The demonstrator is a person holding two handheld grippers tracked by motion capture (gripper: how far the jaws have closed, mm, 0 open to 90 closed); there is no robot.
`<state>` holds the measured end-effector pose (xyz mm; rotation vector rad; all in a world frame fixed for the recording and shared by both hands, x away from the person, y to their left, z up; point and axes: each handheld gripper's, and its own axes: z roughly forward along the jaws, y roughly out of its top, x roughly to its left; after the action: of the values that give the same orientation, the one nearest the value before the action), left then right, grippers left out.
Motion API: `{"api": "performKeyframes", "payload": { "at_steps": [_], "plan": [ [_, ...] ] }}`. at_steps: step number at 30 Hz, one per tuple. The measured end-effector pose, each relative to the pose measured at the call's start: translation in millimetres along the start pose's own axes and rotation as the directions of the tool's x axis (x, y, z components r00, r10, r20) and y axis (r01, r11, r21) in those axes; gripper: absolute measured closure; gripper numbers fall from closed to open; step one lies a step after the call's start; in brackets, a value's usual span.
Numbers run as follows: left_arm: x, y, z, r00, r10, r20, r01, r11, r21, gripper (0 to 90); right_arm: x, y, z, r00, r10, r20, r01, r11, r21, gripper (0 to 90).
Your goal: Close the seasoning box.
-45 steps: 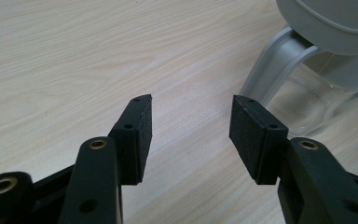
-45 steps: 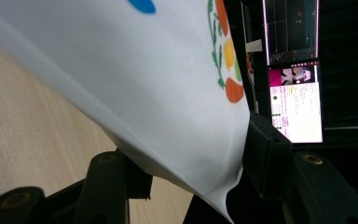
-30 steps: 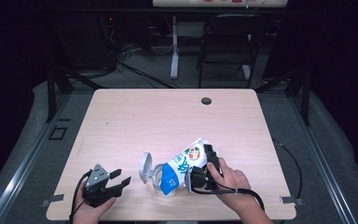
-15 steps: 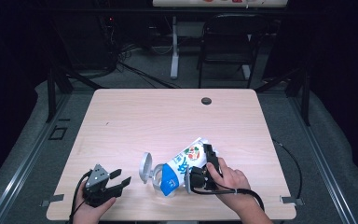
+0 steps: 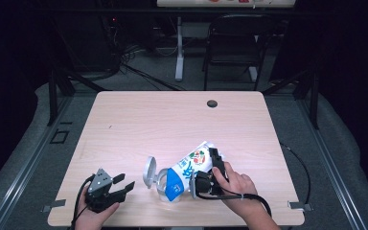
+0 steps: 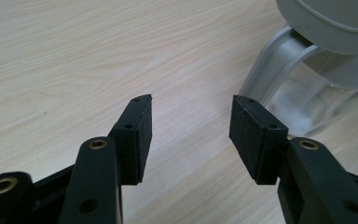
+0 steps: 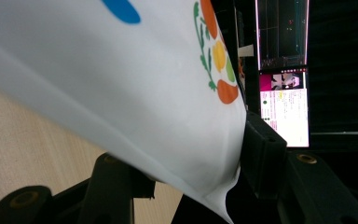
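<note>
Pouch [image 5: 187,168] pinched in the right claw [image 5: 210,173], lying tilted on the wooden surface [image 5: 172,124].

Right claw jaws clamp the white, blue-printed pouch on both sides, as the right gripper view shows; they have just been closing on it. Outward from it, the pouch's clear spout end and open grey lid [image 5: 149,171] point toward the left claw [image 5: 120,184], which rests near the front edge, jaws spread with nothing between them.
</note>
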<state>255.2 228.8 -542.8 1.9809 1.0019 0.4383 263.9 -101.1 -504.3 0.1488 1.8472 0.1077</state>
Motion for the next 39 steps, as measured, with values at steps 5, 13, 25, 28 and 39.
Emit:
{"api": "performKeyframes", "payload": {
  "at_steps": [5,13,25,28,39],
  "plan": [
    [0.0,-0.2,0.2,1.0000,-0.004,0.000,0.004,1.0000,0.000,49.7,0.8,-0.1,0.7,1.0000,0.006,0.000,-0.006,1.000,-0.011,53.2],
    [0.8,-0.7,0.5,1.0000,-0.005,-0.002,0.005,1.0000,-0.001,49.7,1.3,-0.1,1.1,1.0000,0.006,0.005,-0.006,1.000,-0.022,53.3],
    [0.8,-0.8,0.6,1.0000,-0.007,-0.001,0.007,1.0000,-0.001,49.7,0.4,1.2,0.6,0.9999,-0.008,0.009,0.008,1.000,-0.020,53.4],
    [0.9,-0.8,0.6,1.0000,-0.007,-0.001,0.007,1.0000,0.000,49.7,0.3,1.4,0.6,0.9999,-0.009,0.010,0.010,1.000,-0.021,53.4],
    [0.9,-0.9,0.7,1.0000,-0.006,-0.001,0.006,1.0000,0.000,49.7,-0.6,2.4,0.4,0.9998,-0.017,0.005,0.017,1.000,-0.015,53.5]
  ]
}}
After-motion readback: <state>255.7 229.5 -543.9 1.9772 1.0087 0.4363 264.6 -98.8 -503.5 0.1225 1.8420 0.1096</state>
